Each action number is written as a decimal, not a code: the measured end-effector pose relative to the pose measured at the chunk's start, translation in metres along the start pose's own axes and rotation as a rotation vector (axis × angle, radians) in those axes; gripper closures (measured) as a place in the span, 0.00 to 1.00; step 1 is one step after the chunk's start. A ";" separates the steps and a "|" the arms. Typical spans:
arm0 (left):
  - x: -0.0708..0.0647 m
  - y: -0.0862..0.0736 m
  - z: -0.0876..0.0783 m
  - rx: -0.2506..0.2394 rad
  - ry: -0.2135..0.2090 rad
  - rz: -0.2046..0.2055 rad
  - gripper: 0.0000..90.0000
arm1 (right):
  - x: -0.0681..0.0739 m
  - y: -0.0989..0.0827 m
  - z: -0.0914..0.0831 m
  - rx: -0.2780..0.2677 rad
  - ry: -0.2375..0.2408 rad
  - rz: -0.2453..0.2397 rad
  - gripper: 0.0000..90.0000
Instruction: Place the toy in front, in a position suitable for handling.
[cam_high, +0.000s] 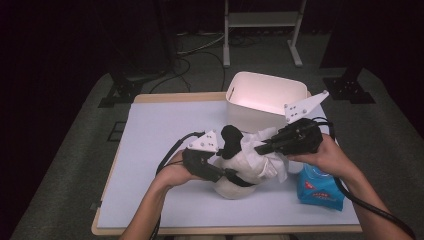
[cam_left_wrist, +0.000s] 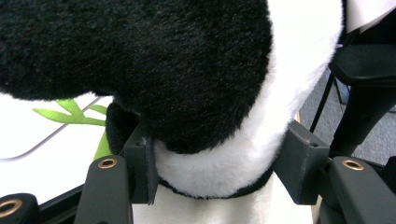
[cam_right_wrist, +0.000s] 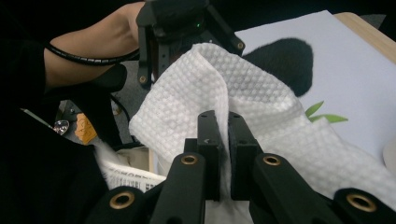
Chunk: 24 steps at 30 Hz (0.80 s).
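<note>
Our two matte black plastic grippers, left (cam_high: 227, 172) and right (cam_high: 260, 147), carry brass-ringed screws, grey three-cornered plates and thick black cables trailing toward the lower frame; our forearms are bare.

Table lit from above, surroundings dark; close fur soft, slightly blurred.

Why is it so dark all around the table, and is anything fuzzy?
In the high view the light falls on the table; the floor behind fades to black. In the left gripper view the plush toy sits very close yet sharp. In the right gripper view the white cloth is crisp, the left side shadowed.
</note>
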<state>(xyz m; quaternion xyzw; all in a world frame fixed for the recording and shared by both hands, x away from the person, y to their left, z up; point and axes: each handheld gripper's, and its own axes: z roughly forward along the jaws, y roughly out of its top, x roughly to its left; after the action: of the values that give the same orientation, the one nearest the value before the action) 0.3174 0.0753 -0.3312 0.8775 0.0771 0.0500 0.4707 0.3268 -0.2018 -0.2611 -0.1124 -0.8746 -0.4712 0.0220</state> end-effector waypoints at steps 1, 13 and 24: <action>0.000 0.000 0.001 0.002 -0.001 0.001 0.44 | 0.000 0.001 0.001 0.000 0.001 -0.003 0.95; 0.000 0.000 0.000 -0.011 -0.007 0.000 0.45 | -0.008 -0.013 -0.005 -0.014 -0.030 0.041 0.95; -0.004 0.007 0.000 0.013 -0.012 0.027 0.46 | -0.010 -0.023 -0.010 -0.038 -0.028 0.055 0.95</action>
<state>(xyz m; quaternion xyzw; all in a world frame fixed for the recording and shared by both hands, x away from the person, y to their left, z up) 0.3141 0.0706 -0.3250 0.8818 0.0628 0.0505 0.4648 0.3306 -0.2236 -0.2760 -0.1434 -0.8623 -0.4853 0.0206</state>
